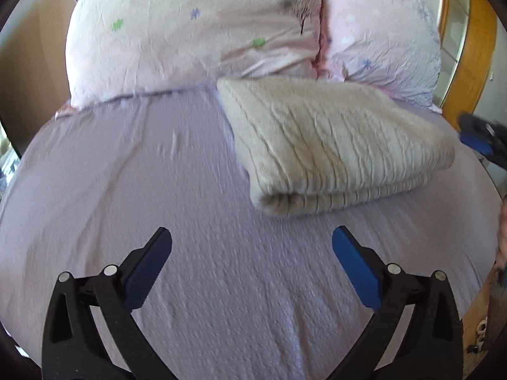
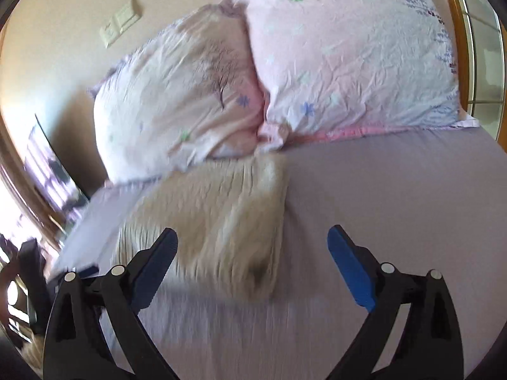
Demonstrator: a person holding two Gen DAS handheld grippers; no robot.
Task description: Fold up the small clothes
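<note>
A beige ribbed knit garment (image 1: 329,145) lies folded into a thick rectangle on the lilac bed sheet (image 1: 133,190), just below the pillows. My left gripper (image 1: 252,237) is open and empty, held above the sheet in front of the garment's rolled near edge. My right gripper (image 2: 252,237) is open and empty, above the sheet with the same garment (image 2: 218,218) just ahead, toward its left finger. In the left wrist view the right gripper (image 1: 481,142) shows as a blue and black blur at the far right edge, beyond the garment's right side.
Two pink floral pillows (image 1: 190,34) (image 1: 383,44) stand at the head of the bed against a beige wall. A wooden frame with glass (image 1: 465,41) rises on the right. A wall switch plate (image 2: 120,25) and a dark picture frame (image 2: 50,167) are on the left.
</note>
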